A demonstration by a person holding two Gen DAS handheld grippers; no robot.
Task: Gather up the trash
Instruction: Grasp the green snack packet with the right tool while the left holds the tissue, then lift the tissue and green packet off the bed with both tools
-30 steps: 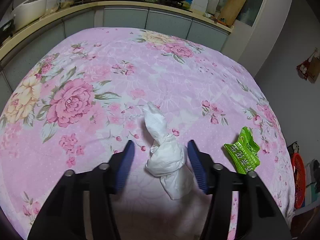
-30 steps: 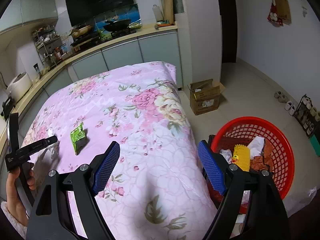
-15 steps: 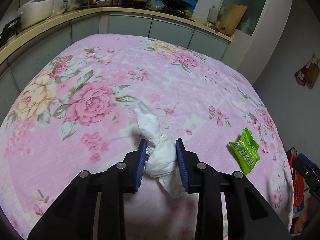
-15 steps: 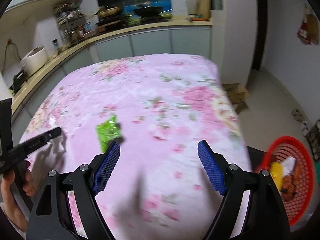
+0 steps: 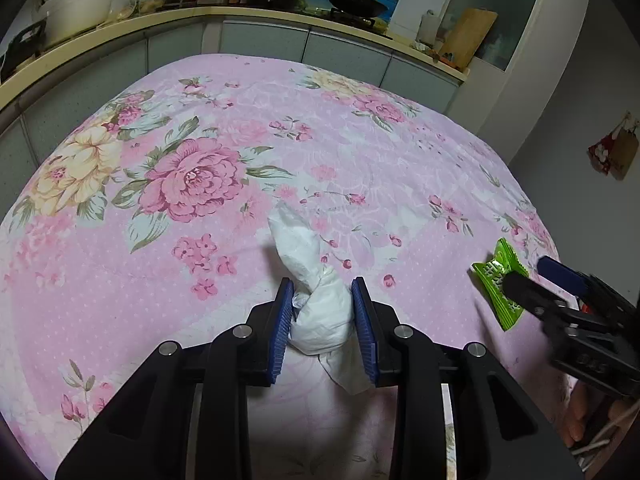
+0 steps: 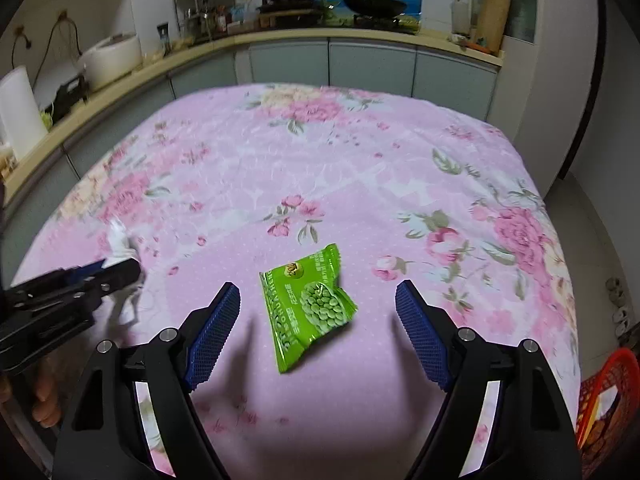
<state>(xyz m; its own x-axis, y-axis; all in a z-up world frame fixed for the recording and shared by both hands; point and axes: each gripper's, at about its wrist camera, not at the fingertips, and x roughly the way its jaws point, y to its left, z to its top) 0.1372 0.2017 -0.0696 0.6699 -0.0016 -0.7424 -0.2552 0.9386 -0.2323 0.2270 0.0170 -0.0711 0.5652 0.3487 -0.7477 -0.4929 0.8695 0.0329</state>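
My left gripper (image 5: 323,308) is shut on a crumpled white tissue (image 5: 316,296) that rests on the pink floral tablecloth (image 5: 200,240); its twisted end sticks out ahead of the blue pads. A green snack packet (image 6: 312,304) lies flat on the cloth. My right gripper (image 6: 318,312) is open, with its fingers on either side of the packet and a little above it. The packet also shows in the left wrist view (image 5: 498,280), with the right gripper's fingers (image 5: 532,292) over it. The left gripper shows at the left of the right wrist view (image 6: 100,276).
A red mesh basket (image 6: 608,384) with trash in it stands on the floor beyond the table's right edge. A kitchen counter (image 6: 360,36) with a wok, a rice cooker and bottles runs behind the table.
My left gripper closed on the tissue. My right gripper swung left from the basket to over the green packet, still open.
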